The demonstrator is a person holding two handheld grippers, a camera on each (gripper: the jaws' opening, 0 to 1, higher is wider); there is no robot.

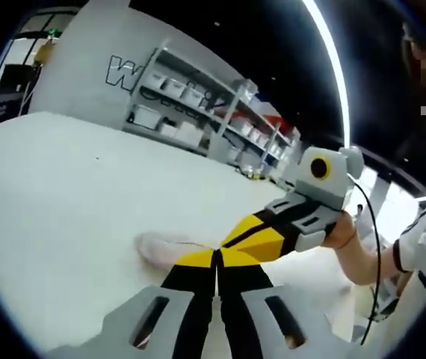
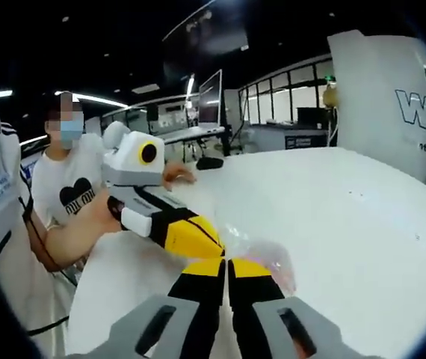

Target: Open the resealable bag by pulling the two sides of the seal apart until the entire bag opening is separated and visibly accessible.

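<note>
A small clear resealable bag [image 1: 158, 247] lies on the white table [image 1: 63, 194], its near end reaching my jaw tips. In the left gripper view my left gripper [image 1: 217, 258] has its black, yellow-tipped jaws pressed together on the bag's edge. My right gripper [image 1: 252, 233] comes in from the right and meets it at the same spot. In the right gripper view my right gripper [image 2: 228, 266] is shut on the crinkled bag [image 2: 271, 260], with my left gripper [image 2: 198, 238] angled in from the left, tip to tip. The seal itself is hidden between the jaws.
The white table [image 2: 347, 209] stretches wide beyond the bag. Grey shelving with boxes [image 1: 198, 112] stands behind it. A person in a white shirt [image 2: 67, 191] sits close at the table's side, a hand [image 2: 177, 176] resting on it. Desks and monitors [image 2: 205, 112] lie further back.
</note>
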